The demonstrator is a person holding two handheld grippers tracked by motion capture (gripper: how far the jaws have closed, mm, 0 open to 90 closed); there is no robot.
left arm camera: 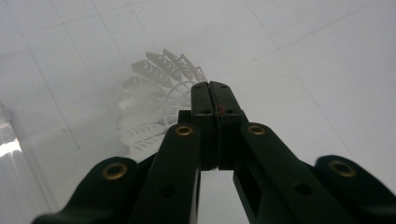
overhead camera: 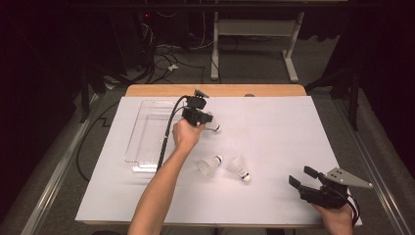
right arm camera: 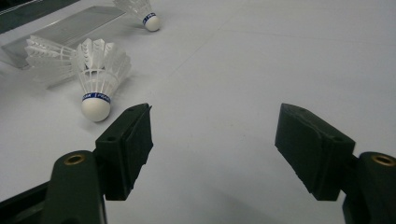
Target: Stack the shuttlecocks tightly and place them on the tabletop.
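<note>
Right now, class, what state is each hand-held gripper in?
Left hand-held gripper: jaws shut, pinching the feathers of a shuttlecock.
Right hand-held gripper: jaws wide open, holding nothing, low over the white table.

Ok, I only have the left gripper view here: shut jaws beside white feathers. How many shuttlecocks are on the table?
Observer: Three. The far shuttlecock lies at the left gripper; a middle shuttlecock and a right shuttlecock lie nearer the person.
Operator: And that clear edge at my left?
Observer: A clear tray, lying lengthwise on the table's left half.
Operator: The other gripper?
Observer: The right gripper is open at the near right corner, holding nothing.
</note>
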